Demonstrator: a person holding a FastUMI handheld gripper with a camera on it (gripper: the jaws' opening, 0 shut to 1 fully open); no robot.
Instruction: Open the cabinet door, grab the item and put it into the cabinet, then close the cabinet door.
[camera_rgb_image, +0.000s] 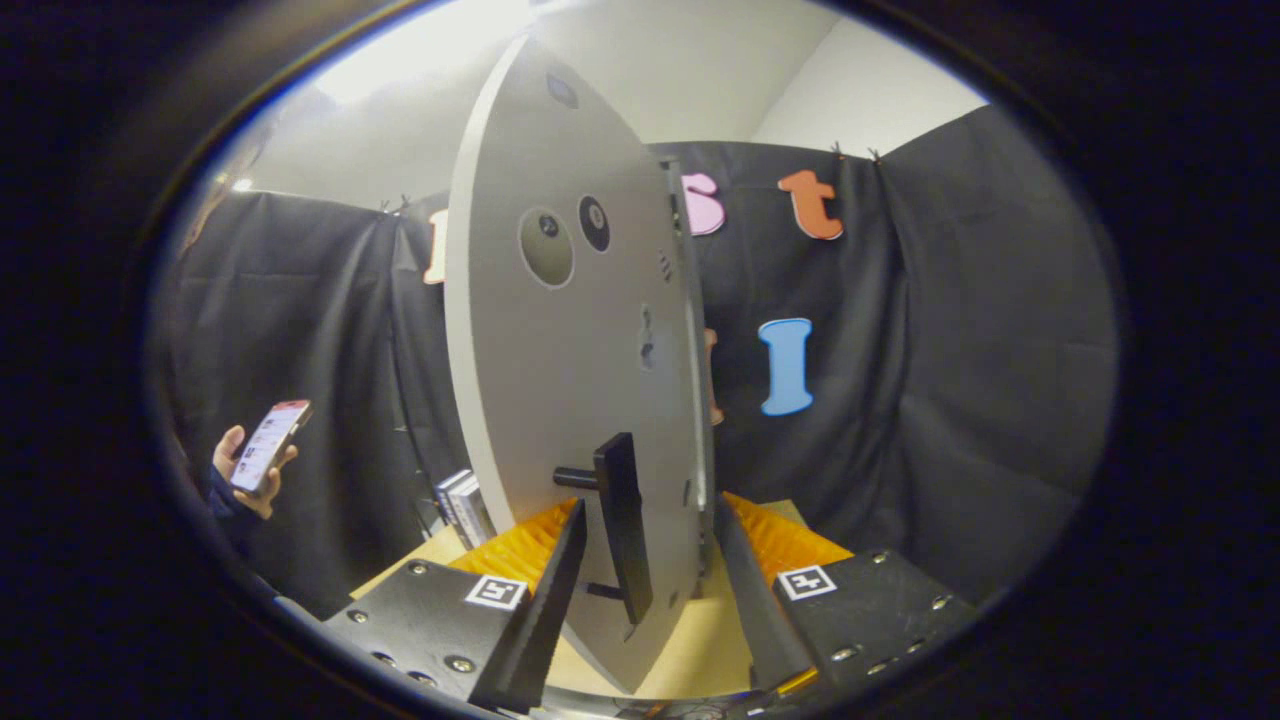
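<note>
Cabinet door (570, 380) edge-on between fingers of hand-held gripper (640, 560), fingers spread, door handle (622, 525) just inside left finger, table (690, 640) beneath.

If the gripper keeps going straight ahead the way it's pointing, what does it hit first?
Most likely the cabinet door: its edge and black handle stand between the open gripper fingers, just ahead.

The open cabinet door (570, 340) and its handle (622, 525) stood between the gripper's (645, 560) spread fingers, blocking passage ahead.
</note>
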